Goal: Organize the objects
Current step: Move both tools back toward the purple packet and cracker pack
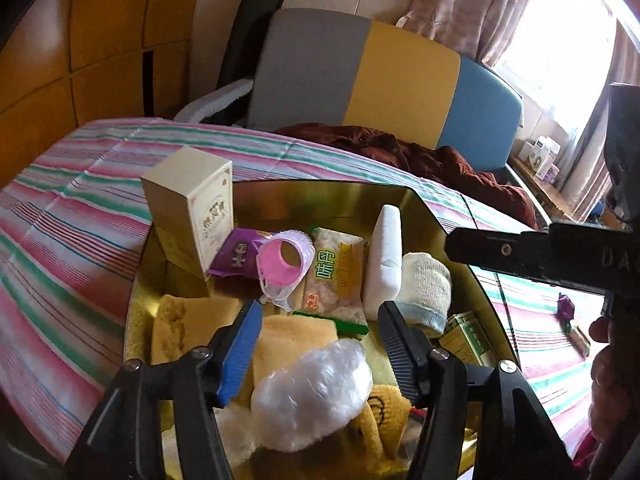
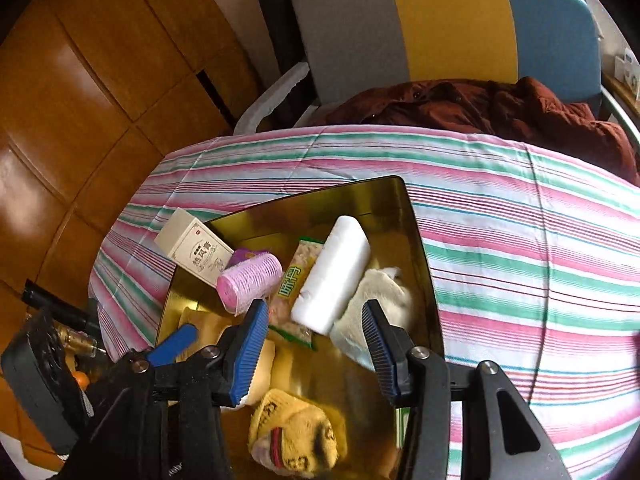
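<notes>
While both tools hover over the gold tray point(image 1: 400, 200), the left hand-held gripper point(image 1: 318, 344) stands with its jaws apart, nothing pressed between them, a crumpled clear plastic bag point(image 1: 312, 392) lying loose just under them on yellow cloth point(image 1: 280, 340). Over to the right hand-held gripper point(image 2: 316, 344): jaws apart too, gripping nothing, with a yellow sock point(image 2: 296, 436) resting on the tray floor below. Further in, the tray is packed: a green-labelled snack packet point(image 1: 336, 276), a white bottle point(image 1: 384, 260) lying beside it, a rolled white sock point(image 1: 424, 288) touching the bottle, a pink hair roller point(image 1: 284, 264) and a purple sachet point(image 1: 236, 258). A cream carton point(image 1: 192, 216) stands upright at the tray's far left corner. The tray sits on a striped cloth surface point(image 2: 520, 220). Beyond that, a brown garment point(image 2: 480, 104) is heaped on a grey, yellow and blue chair point(image 2: 448, 20).
</notes>
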A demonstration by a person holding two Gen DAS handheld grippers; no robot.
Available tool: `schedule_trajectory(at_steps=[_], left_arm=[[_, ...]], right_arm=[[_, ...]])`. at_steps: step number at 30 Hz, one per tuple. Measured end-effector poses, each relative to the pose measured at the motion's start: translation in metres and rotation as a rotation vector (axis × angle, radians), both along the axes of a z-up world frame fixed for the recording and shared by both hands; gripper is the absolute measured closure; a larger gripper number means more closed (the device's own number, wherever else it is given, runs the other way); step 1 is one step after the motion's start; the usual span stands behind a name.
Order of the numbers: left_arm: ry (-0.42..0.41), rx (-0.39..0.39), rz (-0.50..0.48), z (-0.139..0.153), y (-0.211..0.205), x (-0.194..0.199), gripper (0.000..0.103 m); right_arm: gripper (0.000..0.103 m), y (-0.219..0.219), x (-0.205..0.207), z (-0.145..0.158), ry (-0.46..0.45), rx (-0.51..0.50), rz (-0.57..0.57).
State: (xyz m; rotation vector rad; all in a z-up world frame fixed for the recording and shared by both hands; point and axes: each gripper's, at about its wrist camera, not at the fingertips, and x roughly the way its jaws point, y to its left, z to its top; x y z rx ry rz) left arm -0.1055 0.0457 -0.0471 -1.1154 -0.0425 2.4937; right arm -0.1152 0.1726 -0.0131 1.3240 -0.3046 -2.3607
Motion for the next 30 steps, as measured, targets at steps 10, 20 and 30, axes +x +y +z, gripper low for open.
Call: schedule_trajectory(at_steps=[10, 20, 30], left_arm=[[0.151, -0.055, 0.009, 0.03, -0.009, 0.035, 0.028], [0.17, -0.089, -0.002, 0.033, -0.012, 0.057, 0.028], [0.175, -0.092, -0.054, 0.035, -0.003, 0.073, 0.027]], right_arm=[[0.052, 0.005, 0.035, 0.001, 0.055, 0.052, -0.023], [0.051, 0.015, 0.064, -0.002, 0.097, 0.131, -0.032], [0.05, 0.05, 0.072, -0.01, 0.087, 0.137, 0.049]])
